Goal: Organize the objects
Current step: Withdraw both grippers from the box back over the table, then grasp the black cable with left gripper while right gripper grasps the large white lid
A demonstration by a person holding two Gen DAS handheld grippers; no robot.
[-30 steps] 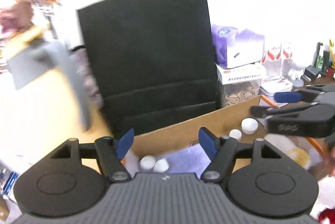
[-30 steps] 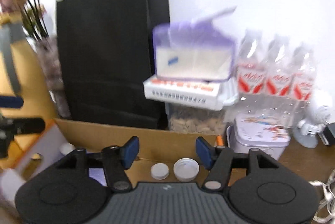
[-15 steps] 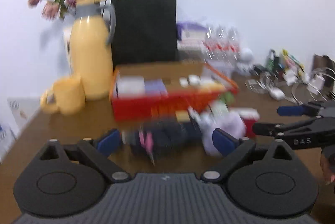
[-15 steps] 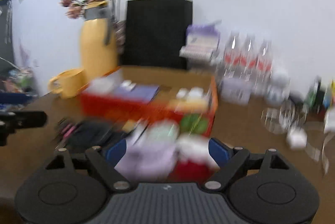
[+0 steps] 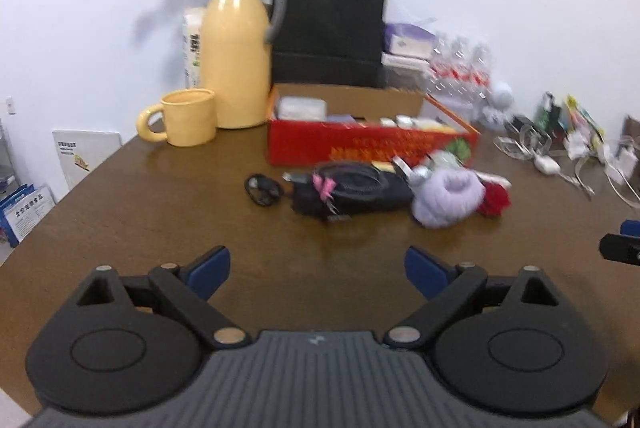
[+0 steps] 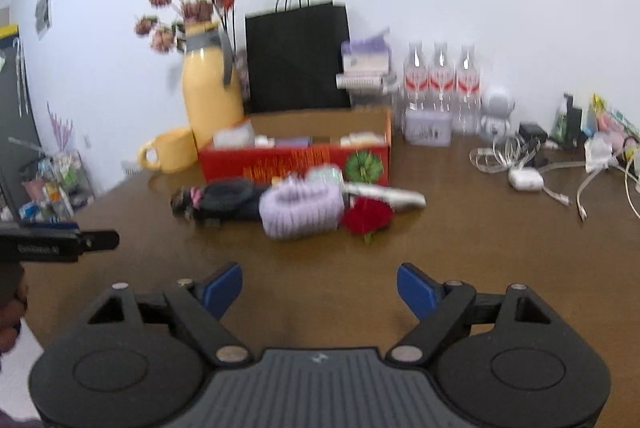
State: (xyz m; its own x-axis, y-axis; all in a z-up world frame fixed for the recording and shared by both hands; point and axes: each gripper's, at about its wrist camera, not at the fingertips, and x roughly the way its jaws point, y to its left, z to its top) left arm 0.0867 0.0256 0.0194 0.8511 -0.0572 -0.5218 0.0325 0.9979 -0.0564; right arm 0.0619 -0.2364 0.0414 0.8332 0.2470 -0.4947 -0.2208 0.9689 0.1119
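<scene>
I am between picks, I judge; both tools hang over bare brown surface (image 5: 160, 220), the left tool (image 5: 318, 270) and right tool (image 6: 320, 288) wide apart with nothing between, jaws easing inward; next I must reach toward mid-frame, where the fluffy lilac scrunchie (image 6: 300, 208) lies against black hair bands (image 5: 352, 188), before the red box (image 5: 360, 144).

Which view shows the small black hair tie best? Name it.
The left wrist view. There the small black hair tie lies alone on bare table, left of the black bundle, its loop outline clear. The right wrist view shows only a blurred dark end of that bundle; no separate loop can be made out.
</scene>
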